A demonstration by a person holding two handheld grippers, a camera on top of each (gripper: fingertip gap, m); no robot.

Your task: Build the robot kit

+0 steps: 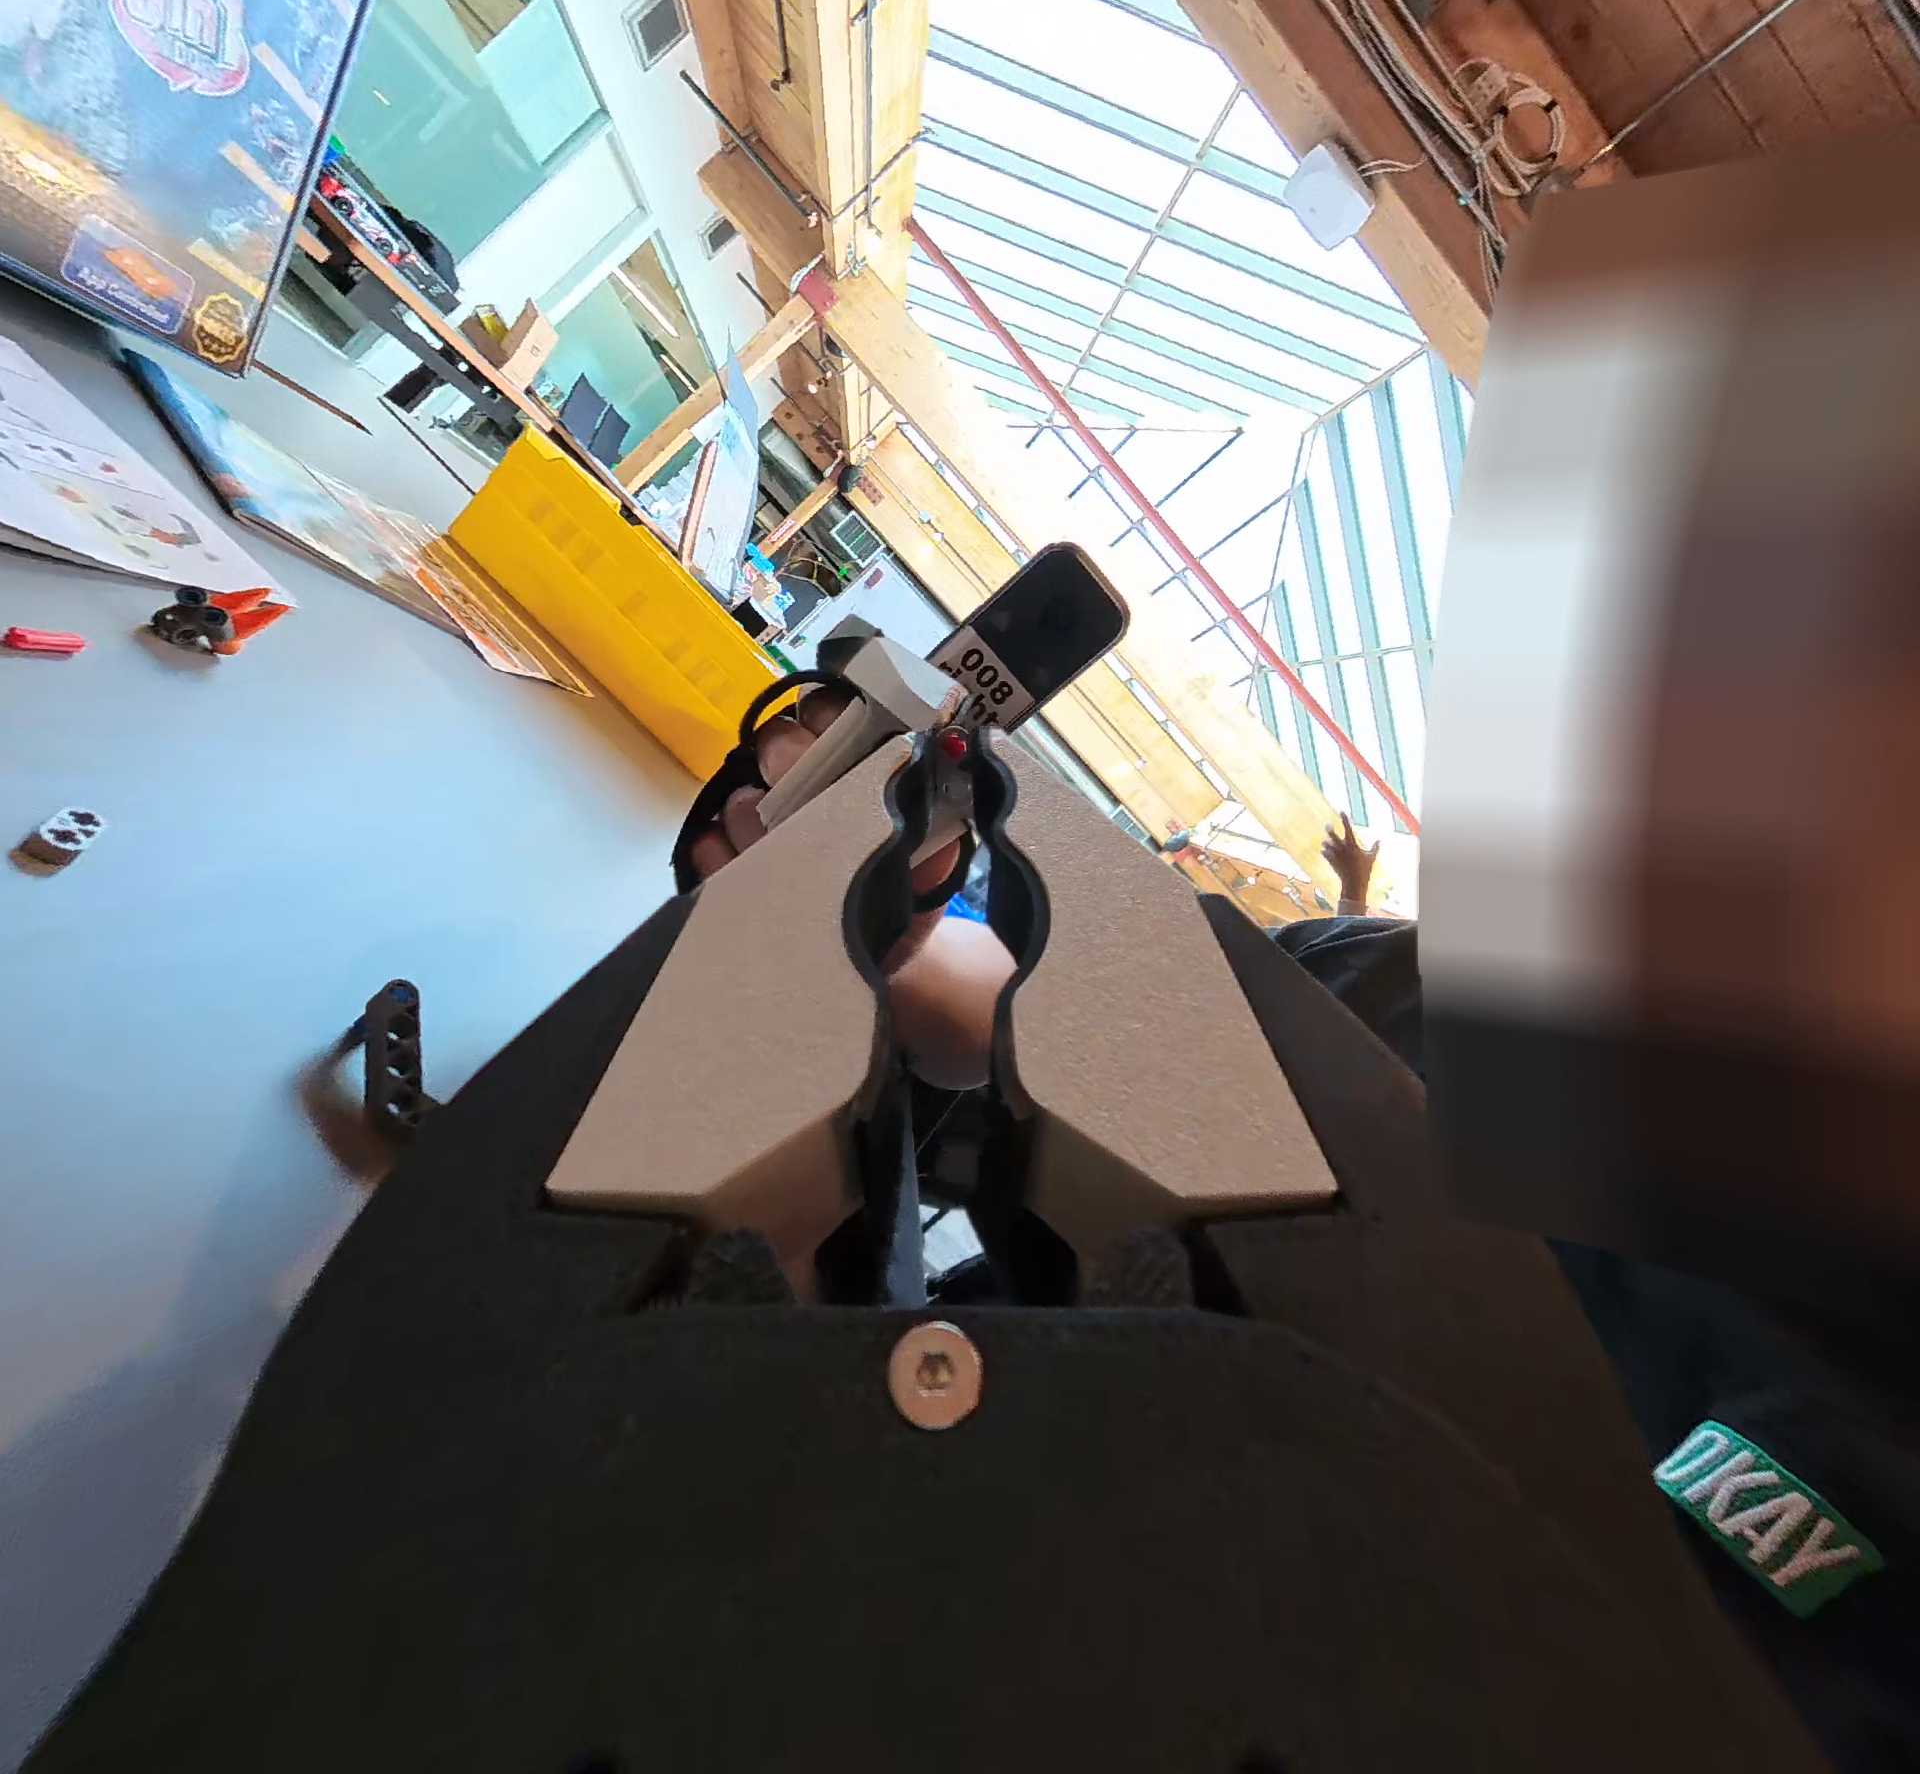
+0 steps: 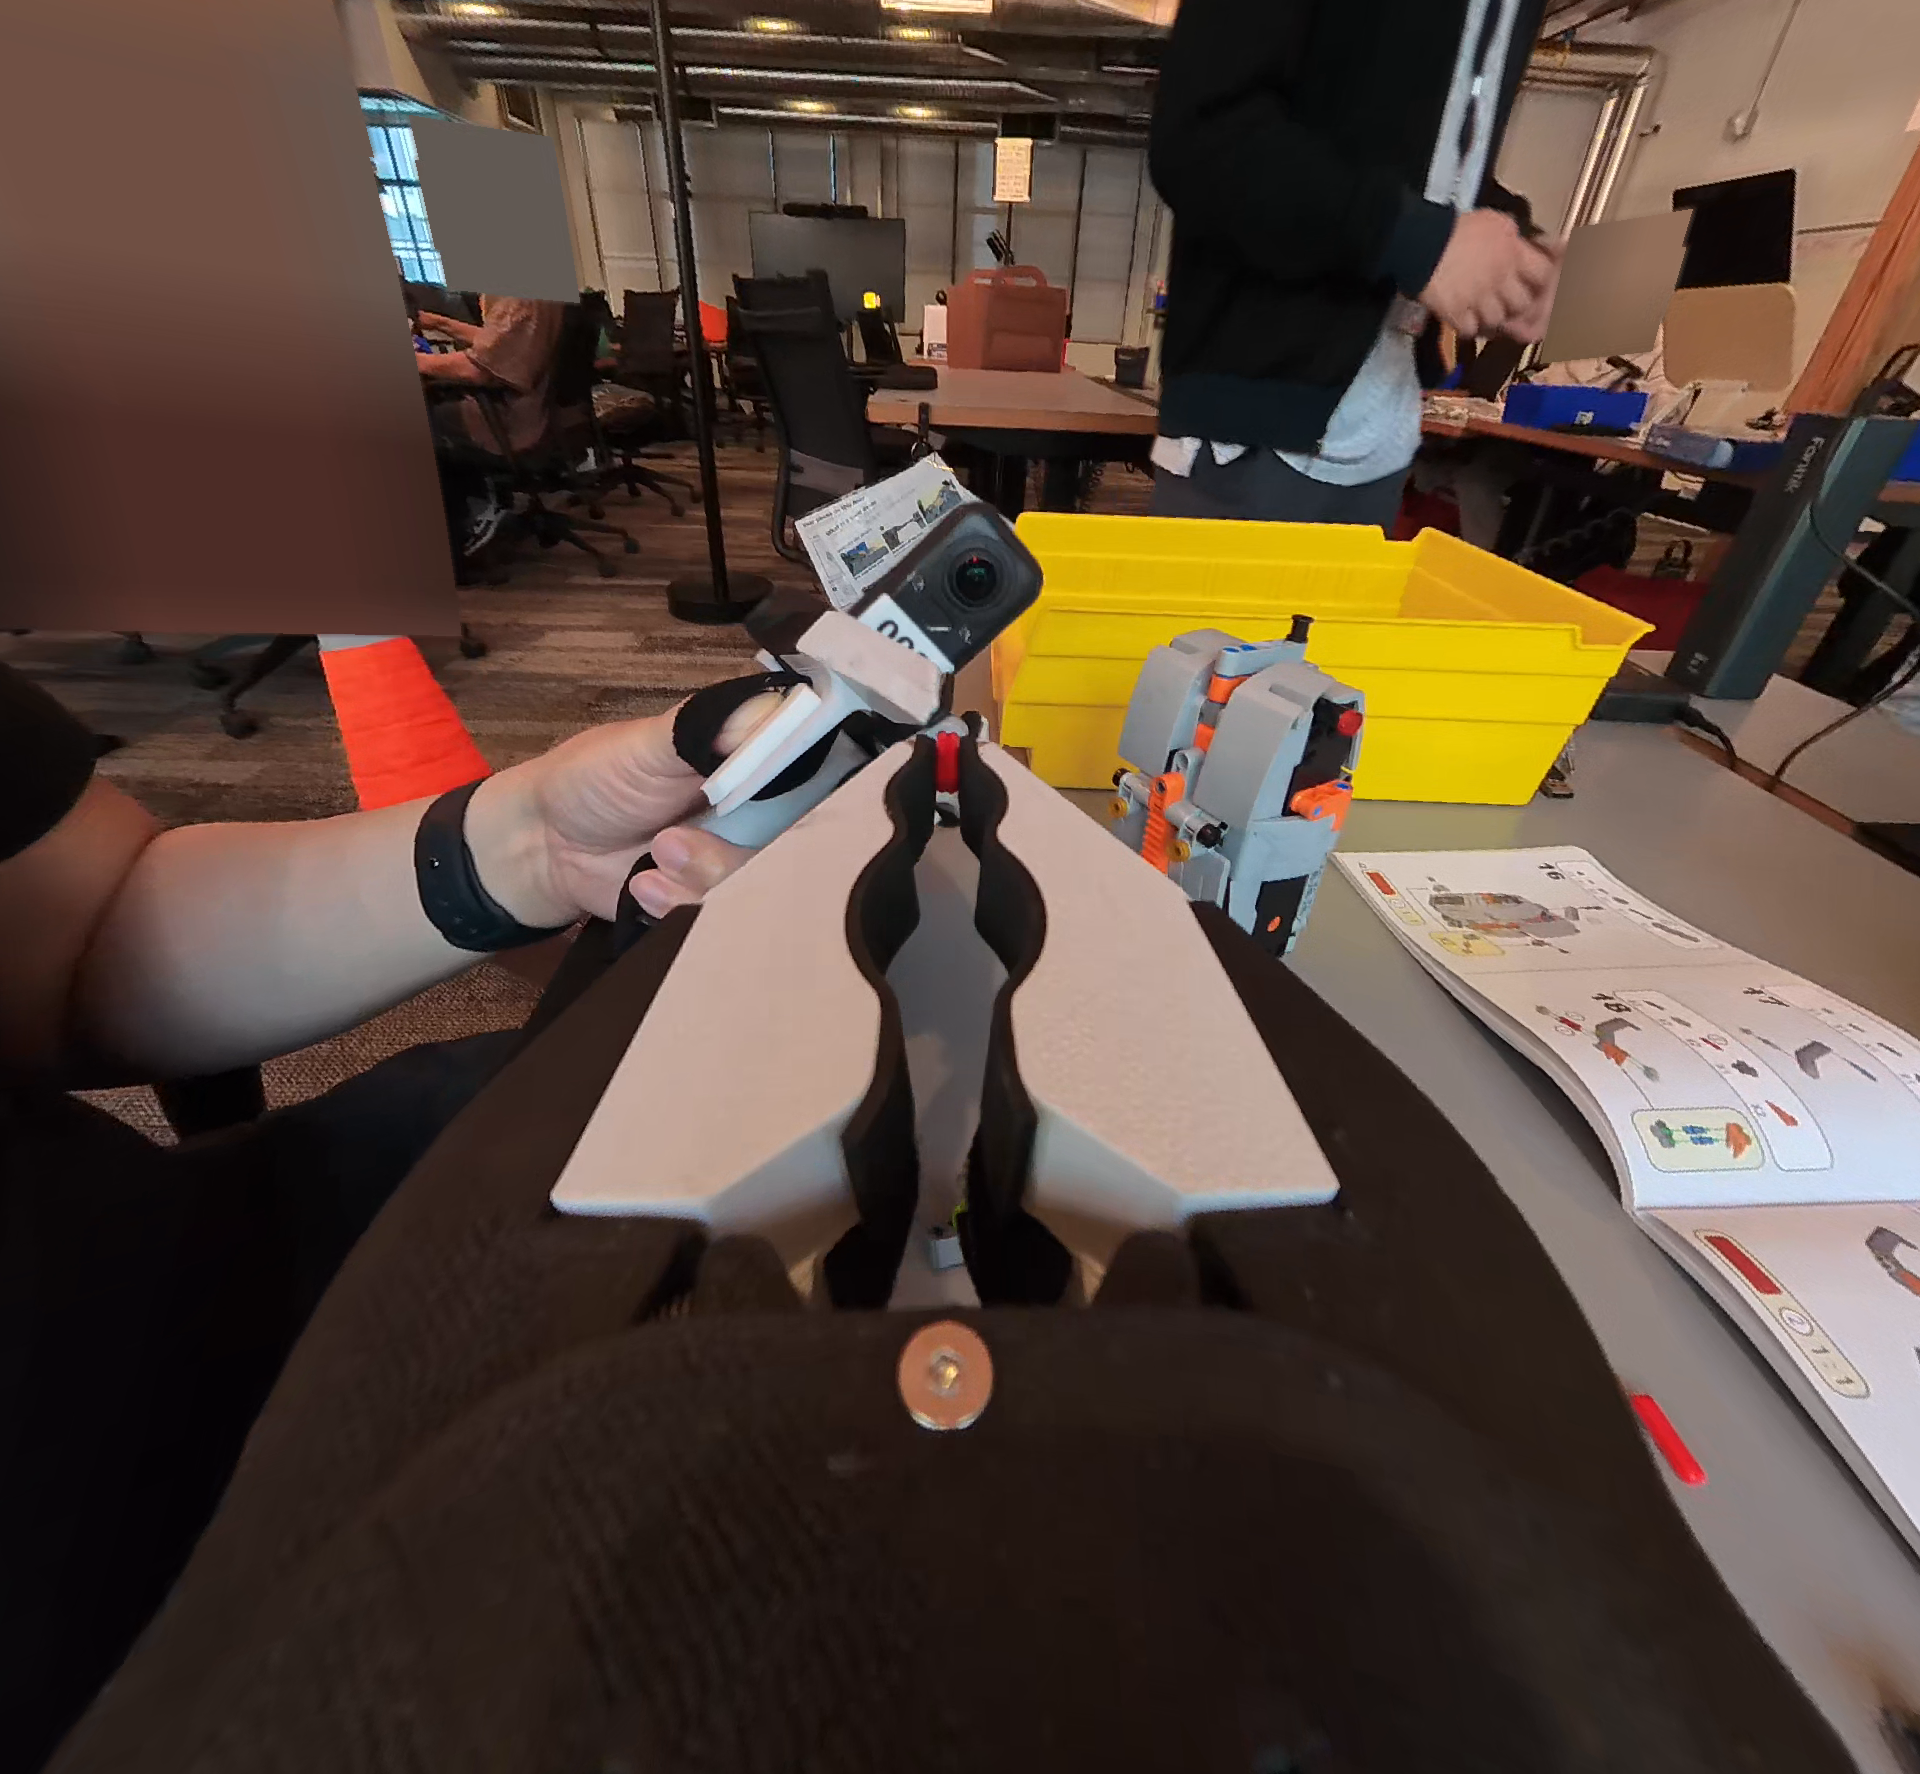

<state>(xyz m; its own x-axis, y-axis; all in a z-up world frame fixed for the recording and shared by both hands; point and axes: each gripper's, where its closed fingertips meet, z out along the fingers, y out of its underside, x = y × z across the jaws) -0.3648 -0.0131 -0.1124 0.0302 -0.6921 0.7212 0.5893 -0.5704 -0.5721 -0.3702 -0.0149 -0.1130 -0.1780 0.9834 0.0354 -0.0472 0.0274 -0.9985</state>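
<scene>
Two hand-held claws meet tip to tip above a grey worktop (image 2: 1621, 789). In the right wrist view, the right claw (image 2: 947, 756) has its tips pinched on a small red pin (image 2: 947, 750), which sits at the very end of its fingers. The left claw (image 1: 953, 750), seen in its own view, is closed narrow at the same red pin, with the other tool's camera just beyond.

Just past the tips, a grey and orange brick-built model (image 2: 1236, 779) stands upright on the worktop, in front of a yellow bin (image 2: 1351, 623). An open instruction booklet (image 2: 1662, 1080) lies to the right. A loose red piece (image 2: 1668, 1438) rests beside it.
</scene>
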